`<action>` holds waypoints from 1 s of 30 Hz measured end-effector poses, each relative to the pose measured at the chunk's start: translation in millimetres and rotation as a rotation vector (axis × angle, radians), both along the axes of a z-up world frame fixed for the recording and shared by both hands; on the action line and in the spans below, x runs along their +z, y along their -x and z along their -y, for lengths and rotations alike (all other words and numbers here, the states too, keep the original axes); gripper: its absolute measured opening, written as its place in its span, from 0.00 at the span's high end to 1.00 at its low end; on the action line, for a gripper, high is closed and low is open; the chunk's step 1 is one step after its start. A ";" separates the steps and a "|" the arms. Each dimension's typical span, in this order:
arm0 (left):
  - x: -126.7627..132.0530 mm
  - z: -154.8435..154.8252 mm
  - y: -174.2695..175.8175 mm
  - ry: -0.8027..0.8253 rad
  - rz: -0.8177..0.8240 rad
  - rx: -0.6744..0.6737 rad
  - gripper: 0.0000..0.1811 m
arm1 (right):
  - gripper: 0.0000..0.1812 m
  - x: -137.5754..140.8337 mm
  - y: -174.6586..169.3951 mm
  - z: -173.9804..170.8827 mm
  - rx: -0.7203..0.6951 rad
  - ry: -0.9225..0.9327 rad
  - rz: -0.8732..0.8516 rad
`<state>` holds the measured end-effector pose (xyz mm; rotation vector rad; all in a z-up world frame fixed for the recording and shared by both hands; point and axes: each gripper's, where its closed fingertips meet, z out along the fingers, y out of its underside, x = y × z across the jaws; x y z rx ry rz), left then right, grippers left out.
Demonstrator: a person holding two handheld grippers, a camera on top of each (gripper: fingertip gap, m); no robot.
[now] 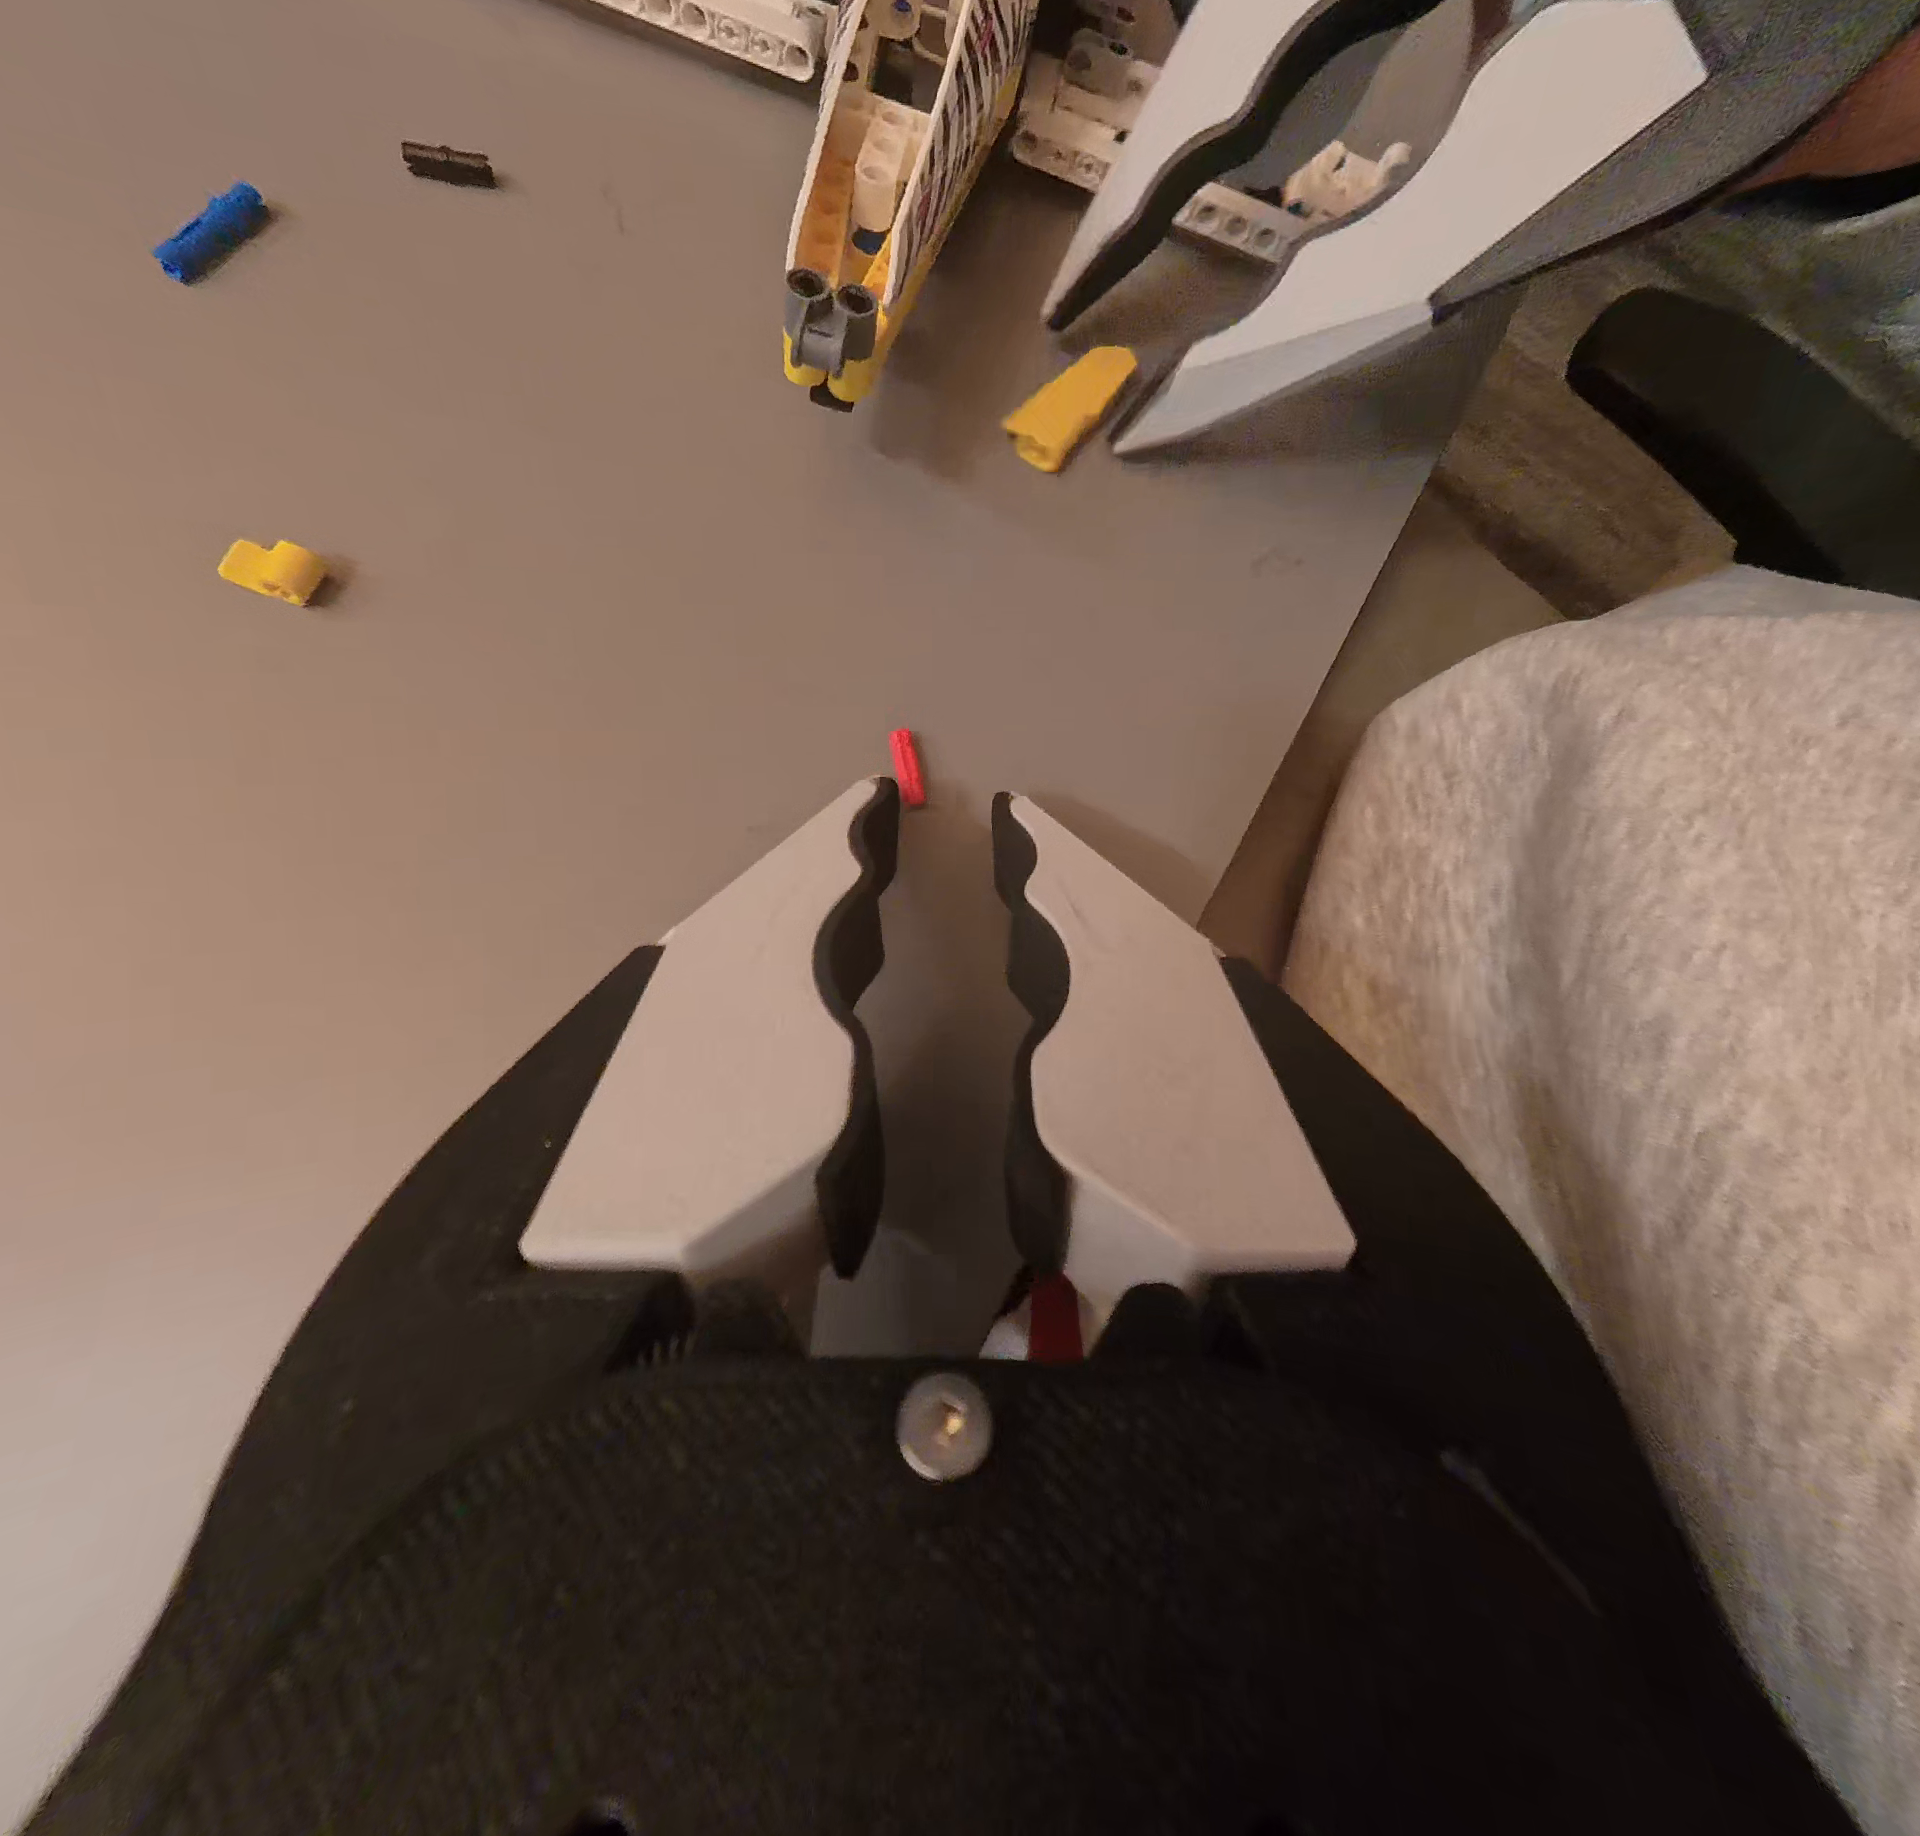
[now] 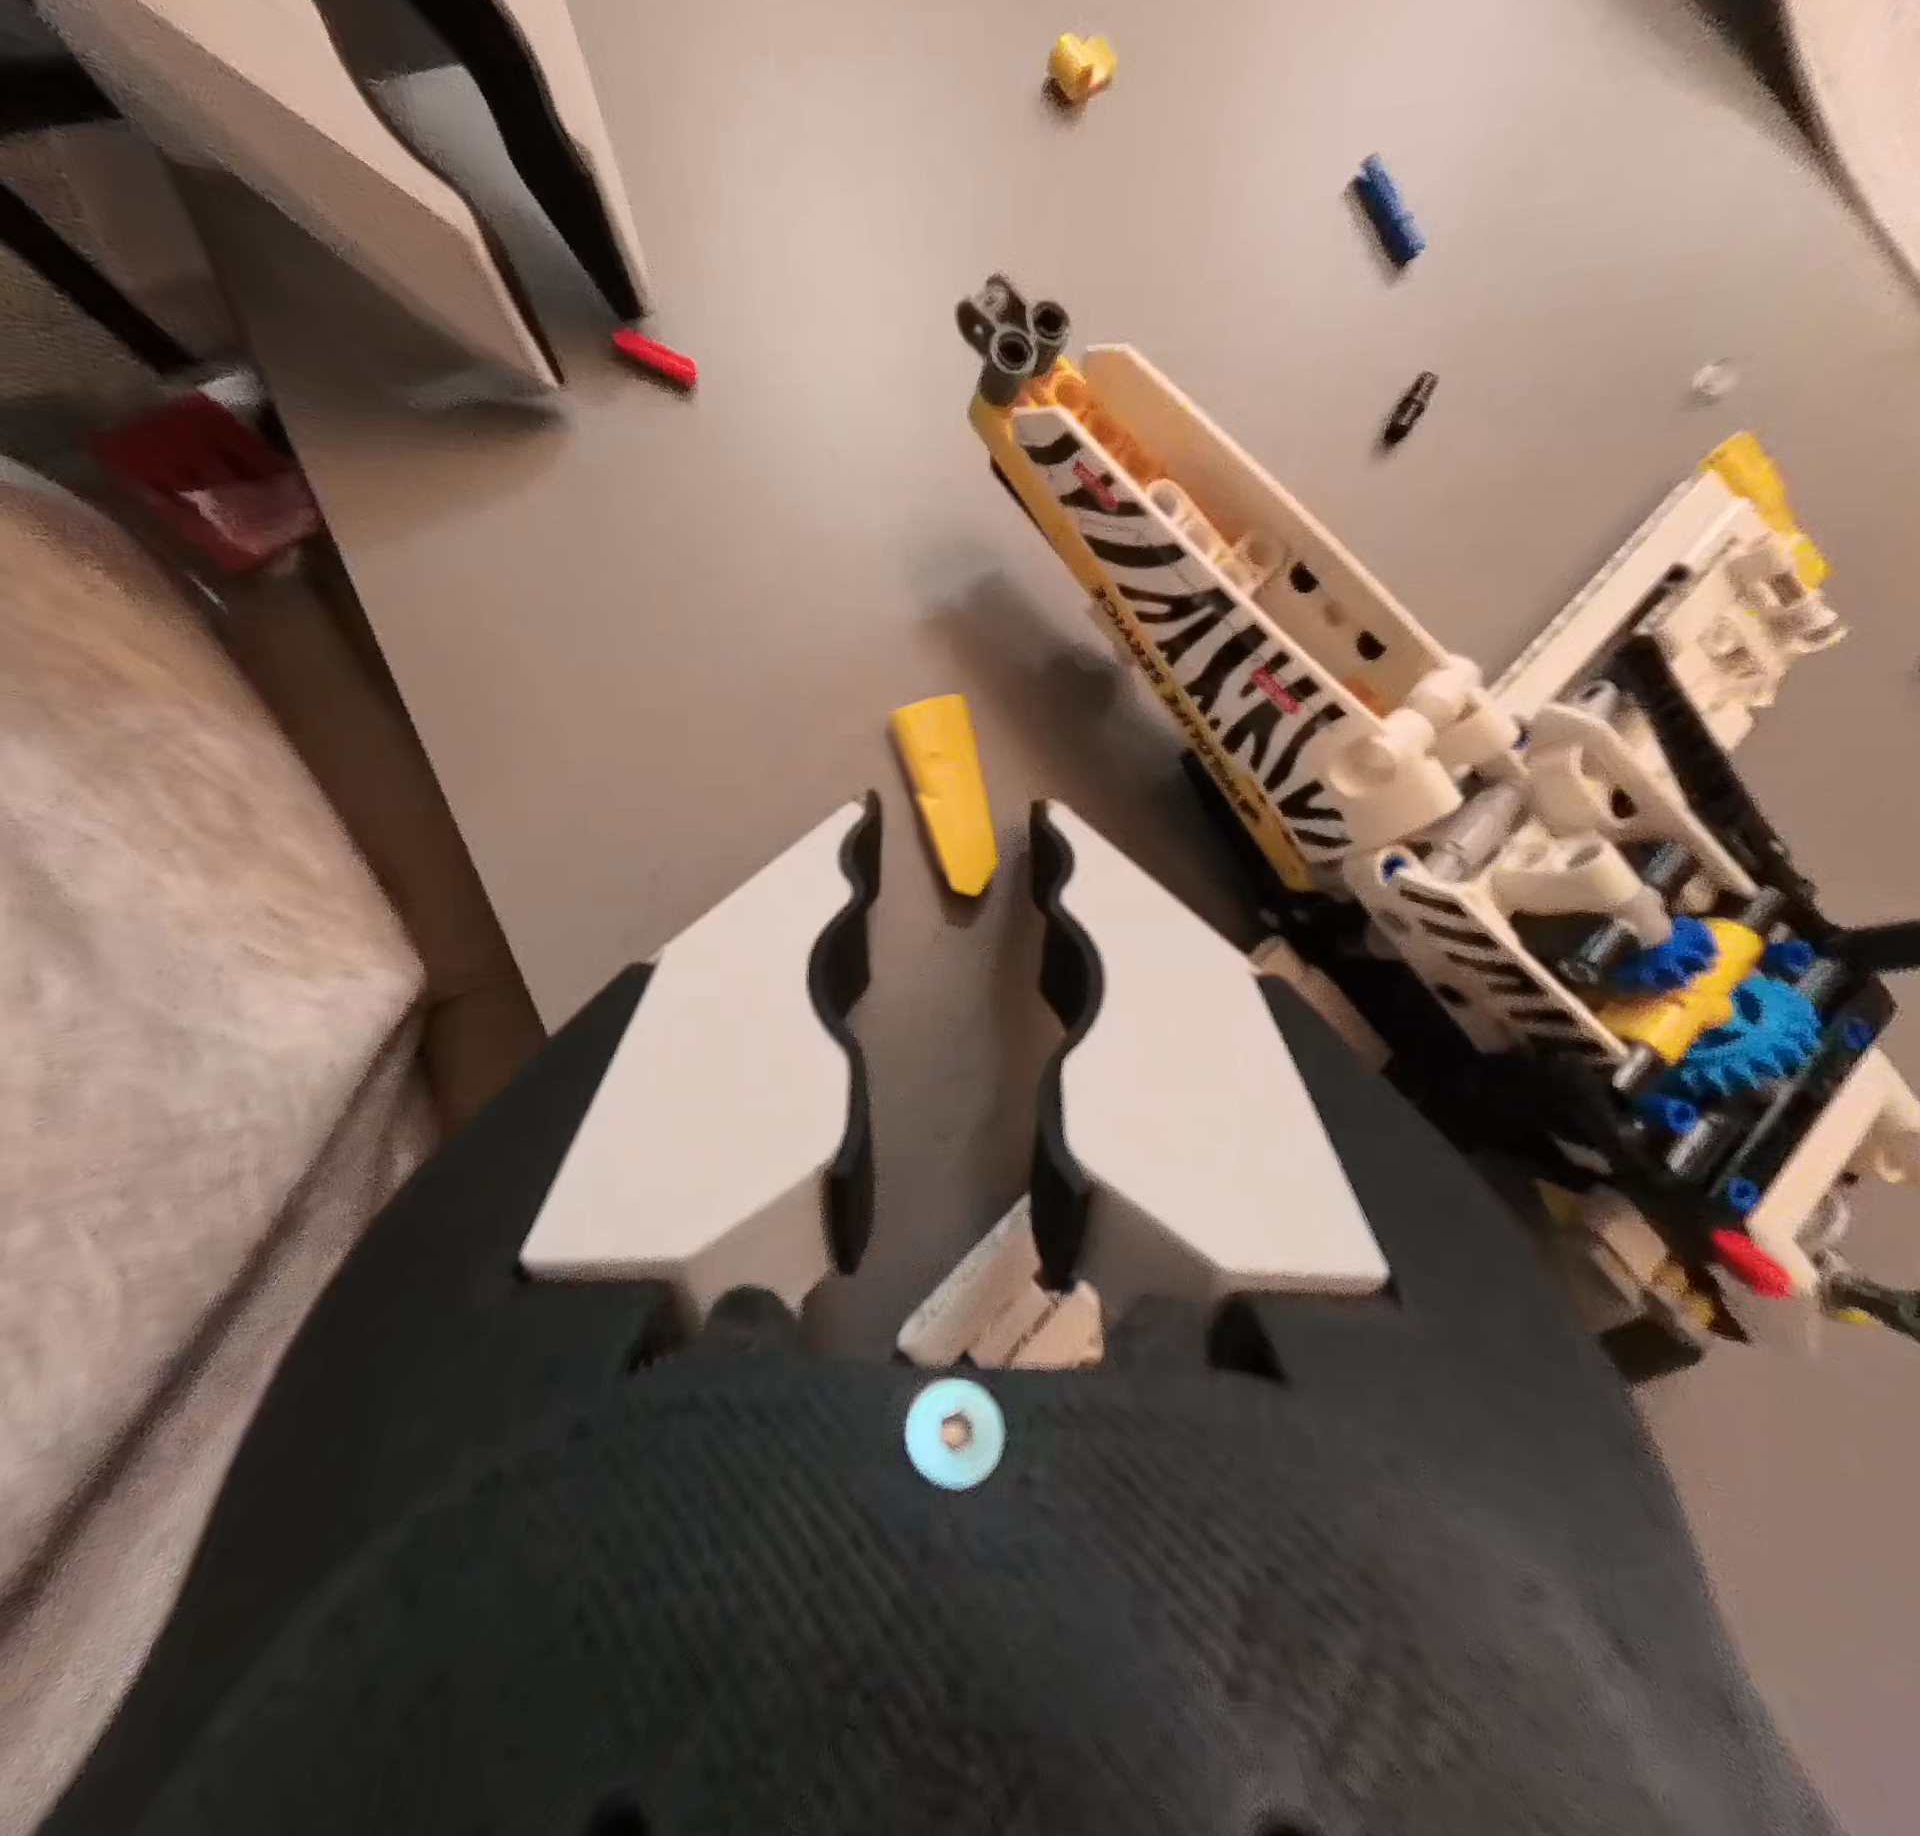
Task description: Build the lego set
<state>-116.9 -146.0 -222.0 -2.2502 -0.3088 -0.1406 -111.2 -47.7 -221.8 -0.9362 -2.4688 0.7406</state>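
Left wrist view looks down a grey table (image 1: 520, 851) along the left gripper (image 1: 943, 799), whose fingers stand parted and hold nothing. A small red pin (image 1: 907, 768) lies just past the tip of its left finger, touching or nearly touching it. Both hands seem to be fetching loose parts, and this one likely needs to shift slightly so the pin sits between the fingers before closing.

Right wrist view shows the right gripper (image 2: 954, 810), also parted and empty, with a yellow wedge-shaped piece (image 2: 945, 810) lying on the table between and just beyond its fingertips. The next move there is probably to lower and pinch its sides.

Only the right view reveals the half-built model's (image 2: 1455, 799) blue gears (image 2: 1756, 1033) and zebra-striped boom. Only the left view clearly shows the black pin (image 1: 447, 163) and the yellow connector (image 1: 272, 571) well to the left of the fingers.
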 end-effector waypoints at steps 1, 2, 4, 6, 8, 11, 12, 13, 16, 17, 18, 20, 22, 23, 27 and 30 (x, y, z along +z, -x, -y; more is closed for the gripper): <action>1.5 -0.8 -1.3 -0.009 0.005 0.000 0.91 | 0.84 -0.8 -0.6 1.9 0.011 0.013 0.026; 3.2 -1.8 -2.4 -0.018 0.010 -0.001 0.91 | 0.85 -1.5 -1.1 2.9 0.015 0.031 0.053; 7.6 -4.2 -4.5 -0.041 0.028 -0.005 0.92 | 0.90 -3.0 -3.5 5.6 0.020 0.079 0.110; 12.6 -8.1 -8.2 -0.076 0.074 -0.016 0.92 | 0.94 -3.5 -5.3 8.1 0.023 0.121 0.141; 18.0 -13.8 -13.3 -0.121 0.140 -0.031 0.91 | 0.94 -2.2 -4.8 9.1 0.031 0.123 0.114; 32.0 -26.5 -21.8 -0.234 0.279 -0.042 0.89 | 0.94 20.5 -3.9 24.8 0.120 0.139 -0.101; 38.5 -31.5 -23.5 -0.286 0.342 -0.036 0.87 | 0.94 31.9 -6.4 33.6 0.166 0.146 -0.195; 45.7 -36.0 -23.2 -0.342 0.410 -0.021 0.83 | 0.94 43.5 -9.9 42.0 0.213 0.143 -0.297; 69.1 -44.3 -24.8 -0.506 0.597 -0.033 0.82 | 0.94 59.8 -15.0 50.9 0.291 0.004 -0.530; 71.5 -45.0 -28.5 -0.517 0.619 -0.061 0.91 | 0.94 60.3 -15.3 50.7 0.301 -0.048 -0.571; 69.6 -45.5 -30.5 -0.502 0.606 -0.073 0.96 | 0.95 61.3 -16.3 51.2 0.309 -0.071 -0.599; 68.0 -45.0 -33.1 -0.485 0.540 -0.096 0.97 | 0.94 60.1 -19.6 52.2 0.309 -0.043 -0.583; 69.4 -43.4 -37.6 -0.485 0.485 -0.131 0.97 | 0.94 62.6 -25.6 54.7 0.314 0.048 -0.536; 72.4 -41.9 -41.2 -0.502 0.457 -0.159 0.97 | 0.93 64.8 -30.7 58.1 0.324 0.126 -0.489; 80.5 -31.8 -61.9 -0.566 0.293 -0.287 0.98 | 0.75 77.8 -60.0 75.4 0.359 0.600 -0.071; 83.2 -27.4 -71.6 -0.581 0.154 -0.335 0.97 | 0.75 87.4 -73.3 79.2 0.371 0.886 0.250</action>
